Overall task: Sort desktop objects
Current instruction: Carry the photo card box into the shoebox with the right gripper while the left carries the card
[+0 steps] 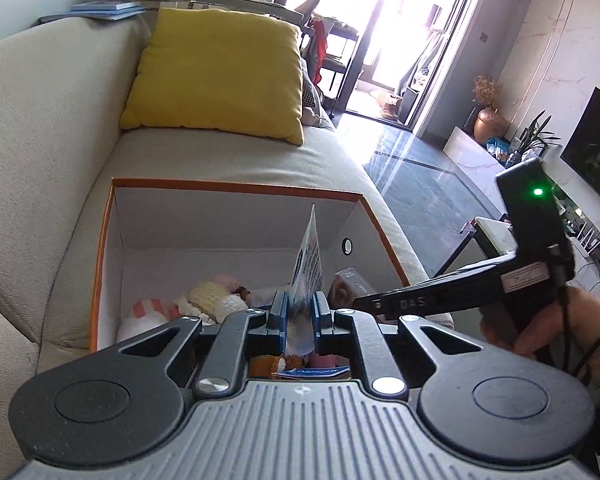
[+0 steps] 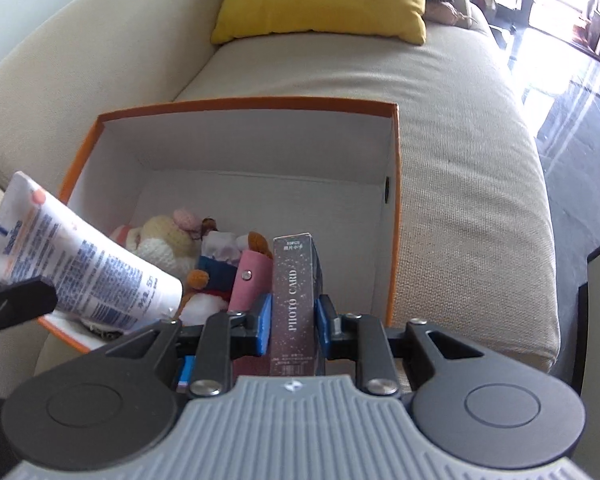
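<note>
An orange box with white inside walls sits on the sofa; it also shows in the right wrist view. My left gripper is shut on a white tube with blue print, held edge-on over the box. The tube also shows in the right wrist view, tilted over the box's left corner. My right gripper is shut on a dark "PHOTO CARD" box, held over the box's near edge. The card box also shows in the left wrist view.
Inside the box lie crocheted plush toys, a pink case and a small doll. A yellow cushion rests on the beige sofa behind the box. A dark side table stands to the right.
</note>
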A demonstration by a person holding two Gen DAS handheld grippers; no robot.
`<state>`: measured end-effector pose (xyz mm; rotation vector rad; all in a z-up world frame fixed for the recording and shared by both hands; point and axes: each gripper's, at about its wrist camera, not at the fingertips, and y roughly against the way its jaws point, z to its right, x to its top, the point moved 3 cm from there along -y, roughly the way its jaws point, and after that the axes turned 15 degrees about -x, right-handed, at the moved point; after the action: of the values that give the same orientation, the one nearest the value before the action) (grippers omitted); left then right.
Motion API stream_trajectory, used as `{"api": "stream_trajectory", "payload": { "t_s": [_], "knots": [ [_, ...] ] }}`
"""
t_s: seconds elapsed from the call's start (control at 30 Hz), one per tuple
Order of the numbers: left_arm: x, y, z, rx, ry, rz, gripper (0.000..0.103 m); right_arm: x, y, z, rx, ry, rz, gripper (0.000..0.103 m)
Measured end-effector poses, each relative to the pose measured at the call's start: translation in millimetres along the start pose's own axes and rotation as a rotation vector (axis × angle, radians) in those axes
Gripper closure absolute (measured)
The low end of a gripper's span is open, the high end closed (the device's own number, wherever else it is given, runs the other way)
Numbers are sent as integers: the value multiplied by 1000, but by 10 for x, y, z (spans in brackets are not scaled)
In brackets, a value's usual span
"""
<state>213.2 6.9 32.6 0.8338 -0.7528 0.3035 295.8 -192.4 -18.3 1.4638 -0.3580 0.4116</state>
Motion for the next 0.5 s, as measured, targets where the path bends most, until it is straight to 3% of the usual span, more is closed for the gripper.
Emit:
{"api": "stream_trajectory", "payload": {
  "t_s": [0.27,0.5],
  "knots": [
    [-2,-26,-34,-14,3,-9,90,-45,-261,-138,-30,-53,-77,78],
    [-7,-58,-80,-23,18,-9,89,-45,-388,-134,-23,-138,-209,77]
  ]
}}
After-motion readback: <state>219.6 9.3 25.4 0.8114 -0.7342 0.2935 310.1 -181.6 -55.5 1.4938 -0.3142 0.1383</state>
